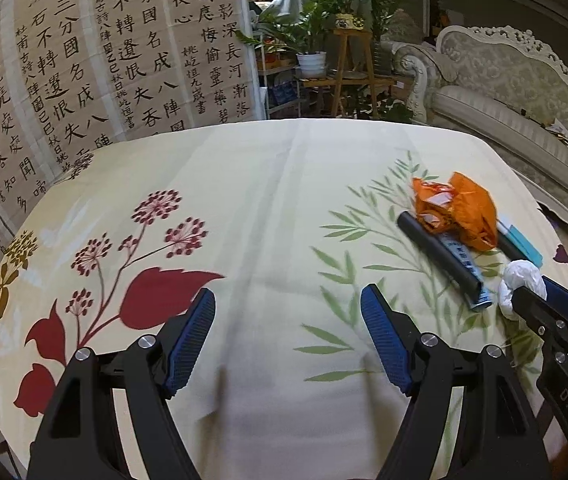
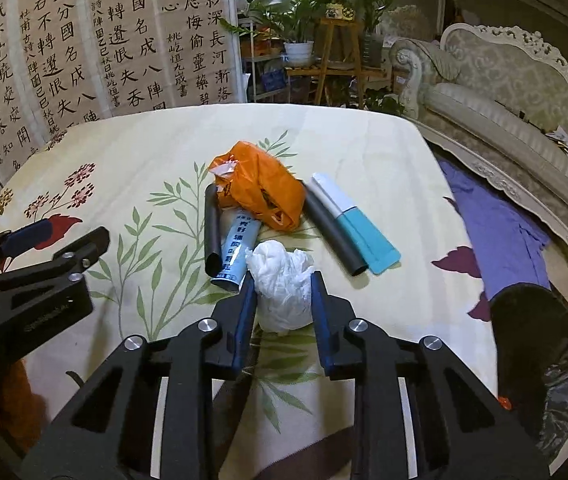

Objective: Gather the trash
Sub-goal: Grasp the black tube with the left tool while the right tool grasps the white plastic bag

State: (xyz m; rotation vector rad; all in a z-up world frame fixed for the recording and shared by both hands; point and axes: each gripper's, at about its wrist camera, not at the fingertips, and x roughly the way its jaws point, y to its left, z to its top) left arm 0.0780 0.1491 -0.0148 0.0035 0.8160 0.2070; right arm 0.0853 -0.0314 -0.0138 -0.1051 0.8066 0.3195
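The crumpled white tissue, at the near edge of the litter on the counter, is clamped by the right tongs, while the left tongs are held apart and empty; the soft wad could be squeezed out if lifted sharply.

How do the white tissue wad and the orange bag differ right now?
The white tissue wad is pinched in the right gripper; the orange bag lies free on the tablecloth. The wad sits alone, nearer the camera; the bag drapes over two tubes. Both are crumpled.
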